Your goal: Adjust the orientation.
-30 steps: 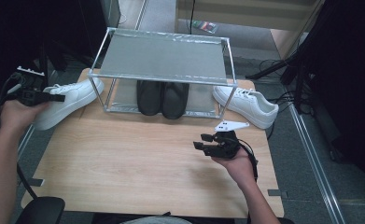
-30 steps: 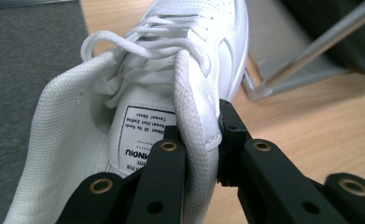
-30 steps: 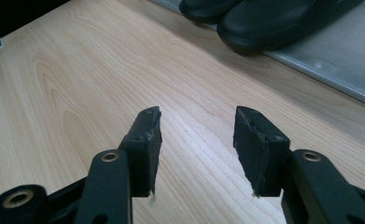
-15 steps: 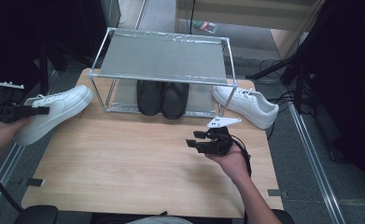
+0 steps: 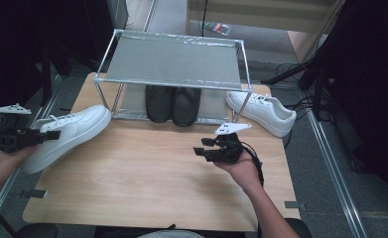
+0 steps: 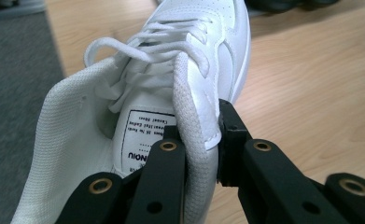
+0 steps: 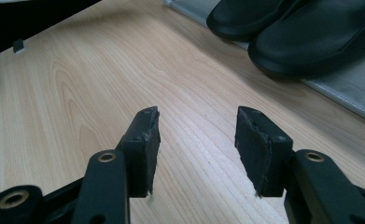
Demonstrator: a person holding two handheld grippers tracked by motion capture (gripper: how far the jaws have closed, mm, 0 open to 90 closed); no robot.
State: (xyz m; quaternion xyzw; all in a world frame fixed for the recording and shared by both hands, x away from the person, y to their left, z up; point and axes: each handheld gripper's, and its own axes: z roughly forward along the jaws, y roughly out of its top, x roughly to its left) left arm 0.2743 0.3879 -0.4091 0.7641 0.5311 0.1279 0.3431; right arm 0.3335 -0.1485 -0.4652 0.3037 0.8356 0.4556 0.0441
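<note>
- The left gripper [image 5: 50, 135] is clamping the heel collar of the white sneaker [image 5: 70, 131]: in the left gripper view one jaw is sitting inside the shoe's opening beside the tongue label, the other is pressing on the outer heel wall, and the padded rim [image 6: 192, 126] is being squeezed between them.
- From that grip the sneaker's long axis is running away from the tool, toe pointing right and far toward the metal rack [image 5: 174, 62]; the heel is hanging over the left edge of the wooden table [image 5: 147, 183], so the shoe is lying at the table's left side, apart from the rack's near-left leg.
- The right gripper [image 5: 199, 151] is hovering over the middle-right of the table with its jaws apart and nothing between them; only bare wood is showing between its pads [image 7: 145, 140].
- Under the rack, a pair of black shoes [image 5: 173, 103] is filling the middle of the lower shelf, and a second white sneaker [image 5: 262, 112] is resting at the rack's right end.
- Judging by this, the left hand is the one carrying the work: any placing is depending on swinging the toe right and far toward the rack, while the right gripper is lying nearer the other sneaker.
</note>
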